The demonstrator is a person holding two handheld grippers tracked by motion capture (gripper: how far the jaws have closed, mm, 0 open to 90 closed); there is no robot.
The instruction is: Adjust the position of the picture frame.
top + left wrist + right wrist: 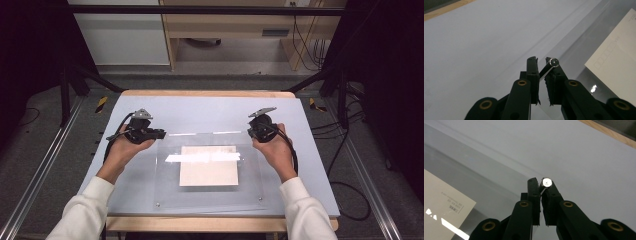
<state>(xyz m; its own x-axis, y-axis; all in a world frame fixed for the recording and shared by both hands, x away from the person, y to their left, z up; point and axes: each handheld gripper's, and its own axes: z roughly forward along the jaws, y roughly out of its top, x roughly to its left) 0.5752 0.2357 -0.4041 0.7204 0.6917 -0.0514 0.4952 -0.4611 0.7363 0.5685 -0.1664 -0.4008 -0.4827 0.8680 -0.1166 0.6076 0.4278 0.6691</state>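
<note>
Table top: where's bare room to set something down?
Bare mat behind the clear sheet, between the left gripper and right gripper; strips outside each hand too. Crowded at centre: the card under that sheet.

Open grey tabletop (210, 112) lies beyond both grippers — nothing stands there; only the flat clear acrylic sheet (250, 187) covers the middle.

Clear sheet (210, 172) lies flat on the table (210, 107), toward my near edge, middle of the mat. Card (208, 166) sits under it, centred. My left gripper (161, 134) at the sheet's far-left corner, my right gripper (251, 133) at its far-right corner. Each clamps a corner post: left post (554, 62), right post (546, 182). Bare table beyond both.
</note>
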